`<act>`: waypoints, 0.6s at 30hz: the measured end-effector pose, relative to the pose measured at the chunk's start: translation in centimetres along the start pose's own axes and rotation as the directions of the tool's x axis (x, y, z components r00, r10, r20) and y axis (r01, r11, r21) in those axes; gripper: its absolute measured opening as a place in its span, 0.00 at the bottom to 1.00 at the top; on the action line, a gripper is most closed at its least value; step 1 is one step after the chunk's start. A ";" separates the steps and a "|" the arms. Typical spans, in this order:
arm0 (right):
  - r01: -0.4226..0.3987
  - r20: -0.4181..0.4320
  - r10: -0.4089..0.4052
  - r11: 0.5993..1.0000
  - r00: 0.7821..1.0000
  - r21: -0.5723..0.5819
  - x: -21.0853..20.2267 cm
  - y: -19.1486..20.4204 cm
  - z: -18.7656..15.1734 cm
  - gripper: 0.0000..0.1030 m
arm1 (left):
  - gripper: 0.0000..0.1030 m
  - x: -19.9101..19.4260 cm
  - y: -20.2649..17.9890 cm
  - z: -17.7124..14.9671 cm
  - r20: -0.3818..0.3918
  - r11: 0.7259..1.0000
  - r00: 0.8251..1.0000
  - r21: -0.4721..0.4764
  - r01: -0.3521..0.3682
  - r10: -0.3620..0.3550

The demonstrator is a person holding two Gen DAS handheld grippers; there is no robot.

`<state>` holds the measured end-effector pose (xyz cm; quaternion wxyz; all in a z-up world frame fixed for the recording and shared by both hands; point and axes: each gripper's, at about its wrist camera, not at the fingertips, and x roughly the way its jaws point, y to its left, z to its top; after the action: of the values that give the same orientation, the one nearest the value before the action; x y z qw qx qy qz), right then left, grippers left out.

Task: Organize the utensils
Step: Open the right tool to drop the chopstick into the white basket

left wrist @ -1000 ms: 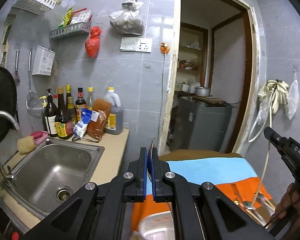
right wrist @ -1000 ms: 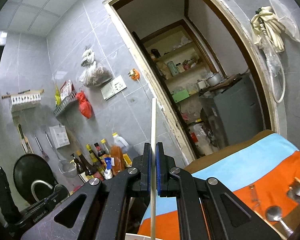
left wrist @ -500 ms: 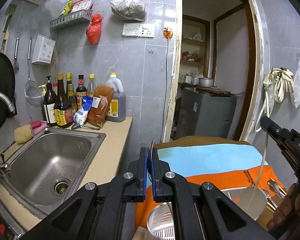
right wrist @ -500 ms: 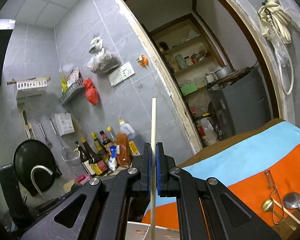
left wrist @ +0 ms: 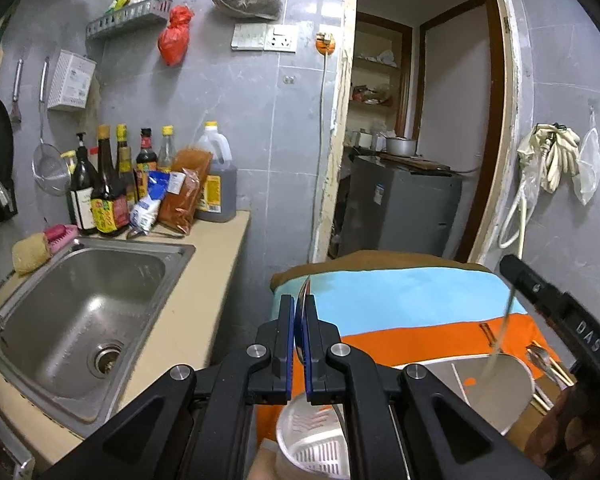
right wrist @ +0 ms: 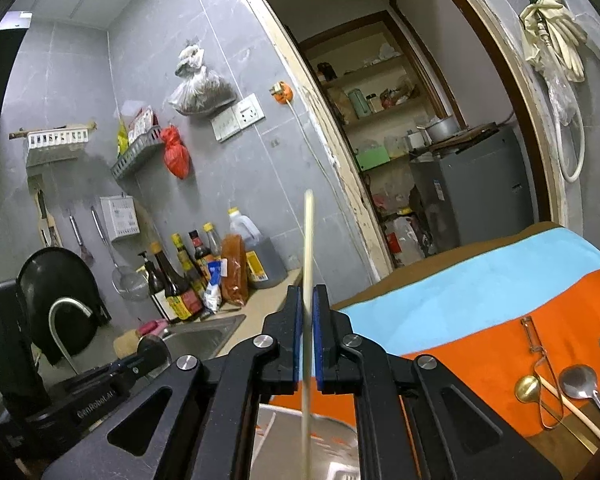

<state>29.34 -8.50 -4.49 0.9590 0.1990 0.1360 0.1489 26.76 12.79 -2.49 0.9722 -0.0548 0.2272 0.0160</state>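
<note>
Shiny steel sink [left wrist: 80, 292], matt cloth [left wrist: 400, 300], wood chopstick [right wrist: 308, 280].

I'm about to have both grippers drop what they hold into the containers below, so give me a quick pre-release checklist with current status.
1. Right gripper clamped on the chopstick: ok.
2. Left gripper clamped on the thin metal utensil: ok.
3. Chopstick's lower end over the metal bowl: ok.
4. White slotted holder below the left gripper: ok.
5. Utensil's lower end inside the holder: cannot tell.
6. Spoons left on the orange cloth: not ok.
</note>
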 end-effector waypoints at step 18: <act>0.124 0.013 -0.123 0.992 0.992 -0.033 -7.1 -3.4 5.3 0.88 | 0.65 -3.6 -2.4 1.6 -0.004 0.994 0.995 -0.050 0.102 -0.102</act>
<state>25.36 -15.72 0.19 0.9703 0.1750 0.1401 0.0904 24.34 10.59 0.73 0.9693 -0.0907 0.2267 -0.0282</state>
